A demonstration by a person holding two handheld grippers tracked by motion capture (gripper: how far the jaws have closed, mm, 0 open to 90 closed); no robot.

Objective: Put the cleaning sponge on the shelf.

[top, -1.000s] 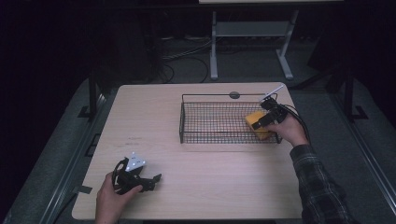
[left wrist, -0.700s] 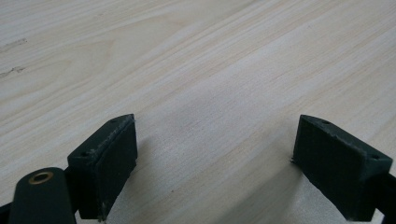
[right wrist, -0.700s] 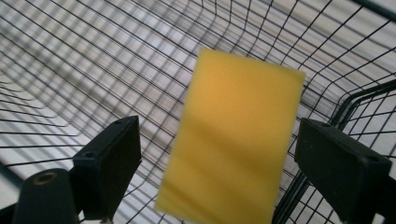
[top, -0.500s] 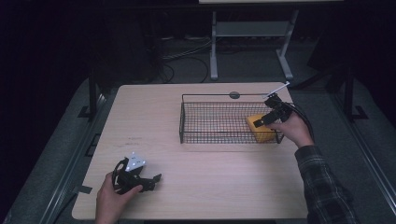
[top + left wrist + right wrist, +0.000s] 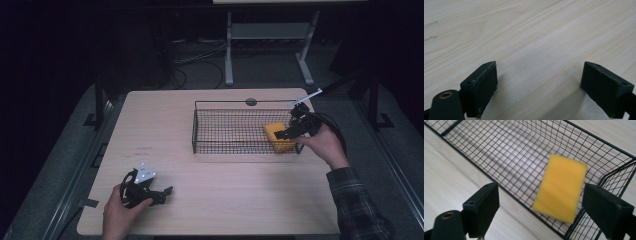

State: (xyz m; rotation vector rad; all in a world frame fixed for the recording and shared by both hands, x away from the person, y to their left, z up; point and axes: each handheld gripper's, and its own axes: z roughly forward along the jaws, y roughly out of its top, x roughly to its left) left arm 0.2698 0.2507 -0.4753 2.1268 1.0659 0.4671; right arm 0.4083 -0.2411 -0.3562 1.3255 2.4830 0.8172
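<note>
A yellow sponge [image 5: 275,136] lies inside the right end of a black wire basket [image 5: 220,103] on the wooden table. My right gripper [image 5: 286,133] hovers just over that end of the basket, at the sponge's right side. In the right gripper view the sponge [image 5: 560,187] looks blurred and rests on the basket floor [image 5: 506,152]. My right gripper [image 5: 540,210] is open above it, with nothing touching its pads. My left gripper [image 5: 162,194] rests near the table's front left. The left gripper view has it [image 5: 539,87] open over bare wood.
The table [image 5: 240,200] spreads light and bare between the basket and the left hand. A small dark round grommet [image 5: 251,102] sits just behind the basket. A metal stand [image 5: 265,35] and cables lie on the dark floor beyond the table.
My right gripper has drawn back slightly to the right, and the sponge has settled a little lower in the basket's right end. The left gripper has stayed put.
</note>
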